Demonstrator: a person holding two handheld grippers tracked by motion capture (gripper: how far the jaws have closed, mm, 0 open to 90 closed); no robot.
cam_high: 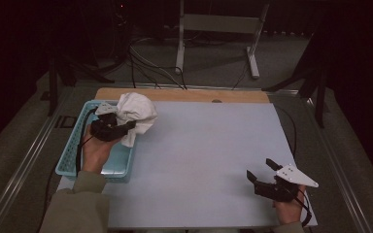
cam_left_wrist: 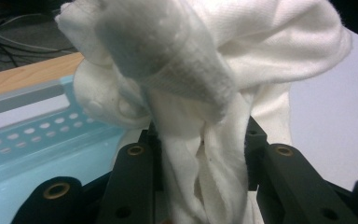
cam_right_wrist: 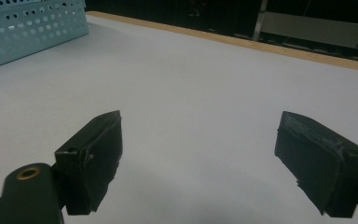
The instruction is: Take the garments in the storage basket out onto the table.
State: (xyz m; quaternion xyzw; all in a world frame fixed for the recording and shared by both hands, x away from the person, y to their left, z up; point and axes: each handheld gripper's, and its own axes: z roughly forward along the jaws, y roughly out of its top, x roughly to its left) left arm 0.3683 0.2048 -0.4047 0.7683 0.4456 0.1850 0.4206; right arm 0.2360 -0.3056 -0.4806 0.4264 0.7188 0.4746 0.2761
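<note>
The left gripper [cam_high: 126, 127] clamps its jaws on a crumpled white cotton cloth [cam_high: 135, 114], which bunches above and beyond the fingertips and trails down between them; in the left gripper view the pinched fabric [cam_left_wrist: 200, 163] runs as a thick twisted strand through the gap, with the loose bulk ballooning over the jaw tips. Below and to one side of those fingers sits the light-blue perforated plastic basket [cam_high: 76, 150], so the cloth hangs over its near edge toward the pale grey tabletop [cam_high: 209, 145]. The right gripper [cam_high: 264, 175] rests low on that tabletop, well apart from the cloth, jaws spread wide with nothing between the pads [cam_right_wrist: 98, 154]. To do the lift-out well, I judge the left hand should carry the bundle high enough that its hanging tail clears the basket rim before swinging toward the open surface, keeping the squeeze firm so the strand does not slip through.
</note>
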